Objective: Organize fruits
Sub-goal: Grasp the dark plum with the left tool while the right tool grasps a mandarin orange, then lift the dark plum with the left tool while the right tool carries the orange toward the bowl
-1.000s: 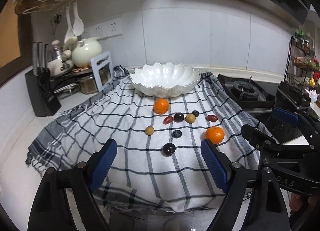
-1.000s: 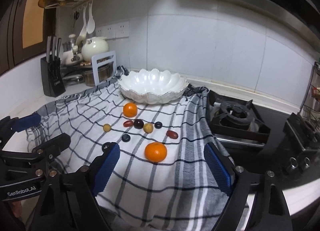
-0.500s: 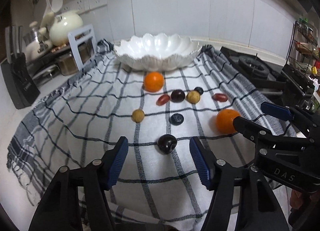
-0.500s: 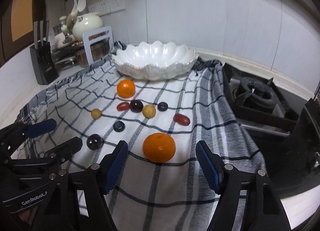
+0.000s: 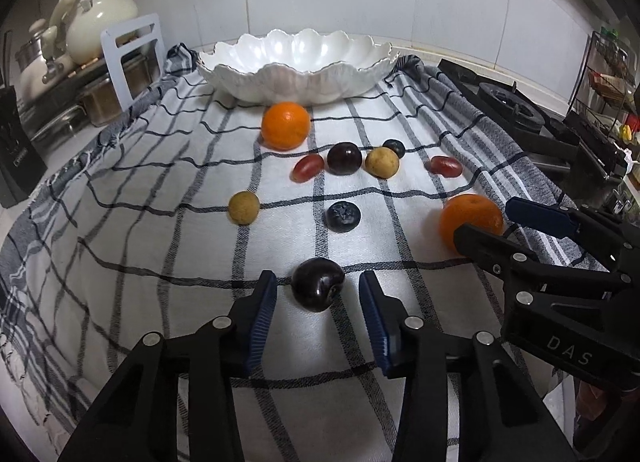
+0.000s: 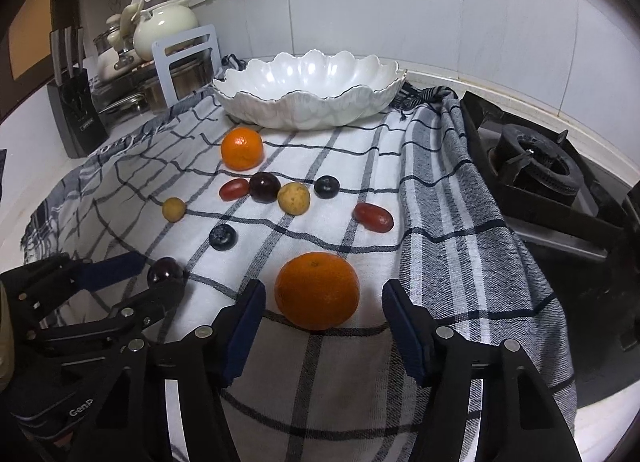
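**Two grippers closing on two fruits at once**

The left gripper (image 5: 318,294) has the dark cherry (image 5: 318,289) between its blue pads, and its jaws are closing; a sliver of cloth still shows on each side, so the pads are not yet pressing. The right gripper (image 6: 324,298) brackets the near mandarin (image 6: 317,290) in the same way, jaws closing, with clear gaps either side.

Both fruits lie on the checked cloth (image 5: 160,221), toward its front. The cherry looks small, glossy and round, so it will likely be light and slippery and may squirt out of a hard pinch; take it across its widest middle, gently. The mandarin is larger with a dimpled, soft skin that should grip well but can bruise; hold it across its equator.

The scalloped white bowl (image 5: 296,61) sits at the back of the cloth, a probable destination. Between it and the grippers lie grapes, blueberries, two tan fruits, another dark cherry (image 5: 344,157) and a second mandarin (image 5: 285,125), so a carry should lift over them. The bowl's rim looks thin and chippable. The gas hob (image 6: 536,165) borders the cloth on the right, a knife block (image 6: 76,109) on the left; the two grippers work close together.
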